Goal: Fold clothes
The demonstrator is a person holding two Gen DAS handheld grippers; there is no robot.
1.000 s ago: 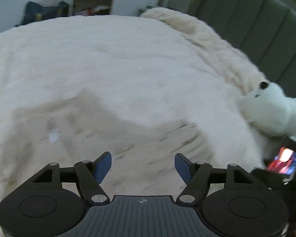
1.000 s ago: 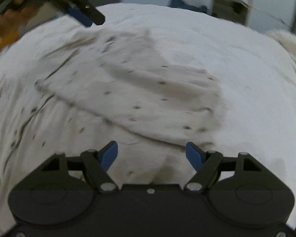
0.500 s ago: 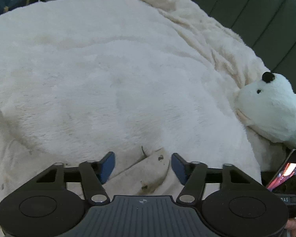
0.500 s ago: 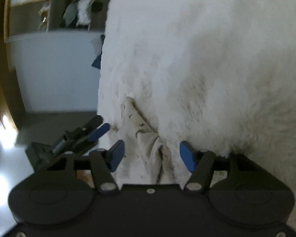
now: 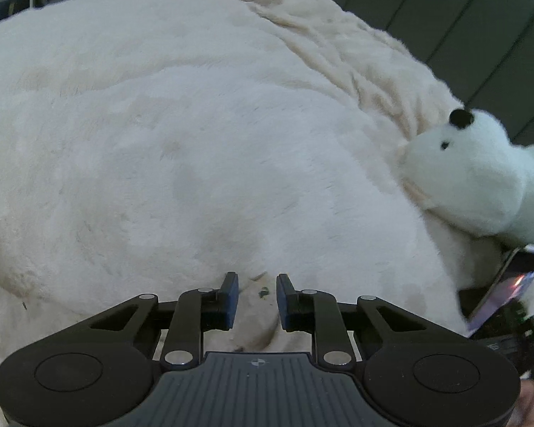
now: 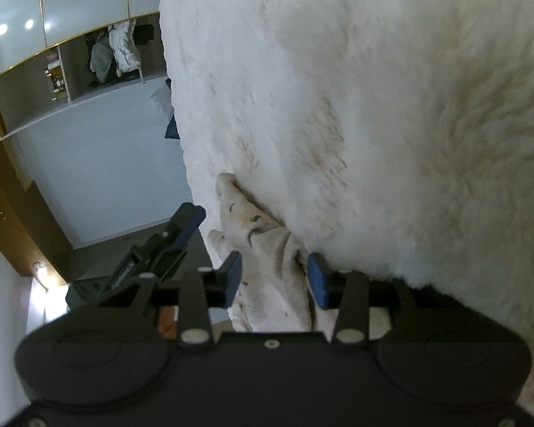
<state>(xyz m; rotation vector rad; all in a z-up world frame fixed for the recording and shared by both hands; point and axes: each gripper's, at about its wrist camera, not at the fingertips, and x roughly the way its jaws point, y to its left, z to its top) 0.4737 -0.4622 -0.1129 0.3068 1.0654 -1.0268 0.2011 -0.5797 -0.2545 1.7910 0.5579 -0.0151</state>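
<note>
A cream garment with small dark specks lies on the fluffy white bed cover [image 5: 195, 124]. In the left wrist view only a small corner of the garment [image 5: 258, 293] shows, lying between the blue pads of my left gripper [image 5: 258, 297], whose jaws are closing around it. In the right wrist view a bunched ridge of the garment [image 6: 263, 238] runs along the bed's edge. It passes between the pads of my right gripper [image 6: 274, 277], whose jaws are also closing. My left gripper [image 6: 181, 235] shows beside it, off the bed's edge.
A white stuffed bear [image 5: 473, 178] lies at the right against the dark green headboard [image 5: 480, 35]. A phone [image 5: 505, 291] with a lit screen rests below the bear. Beyond the bed's edge stands a wardrobe with open shelves [image 6: 89, 57].
Both grippers have left the spread-out garment's middle and come down at its edges. Their jaws have narrowed around the cloth. The right view has swung toward the bed's edge.
</note>
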